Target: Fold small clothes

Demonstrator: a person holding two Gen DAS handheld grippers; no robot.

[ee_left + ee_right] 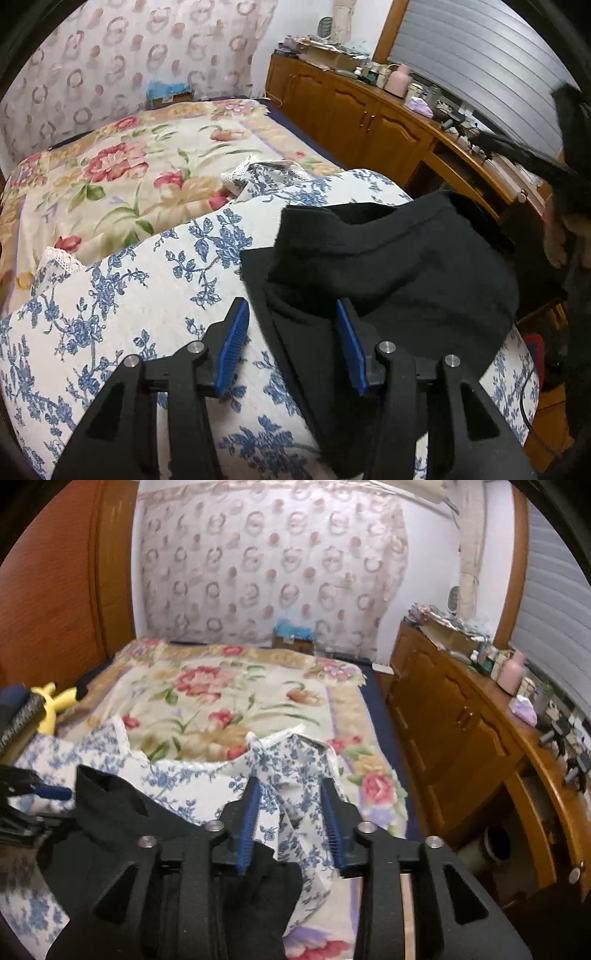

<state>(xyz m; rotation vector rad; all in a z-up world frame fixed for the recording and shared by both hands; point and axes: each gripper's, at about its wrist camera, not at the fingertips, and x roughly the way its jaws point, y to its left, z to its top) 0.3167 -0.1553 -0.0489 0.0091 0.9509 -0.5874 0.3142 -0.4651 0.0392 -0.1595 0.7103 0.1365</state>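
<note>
My left fingers (291, 347) gape wide, holding nothing, at the near-left edge of the black garment (388, 266). Right fingers (291, 827) are also wide, empty, over its right edge. The garment lies bunched on the blue-flowered cloth (110, 295) at the bed's near end. I'd pinch one layer only at the hem, lift, fold across. One garment, one cloth.

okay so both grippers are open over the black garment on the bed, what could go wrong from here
1. The black garment lies on a loose blue-floral cloth; the open left gripper straddles the garment's edge and could pinch that cloth along with it.
2. The garment sits near the bed's side by the wooden cabinet; a tug that way might slide it off.
3. The open right gripper hovers over bunched floral cloth, so it may grab that instead.
</note>
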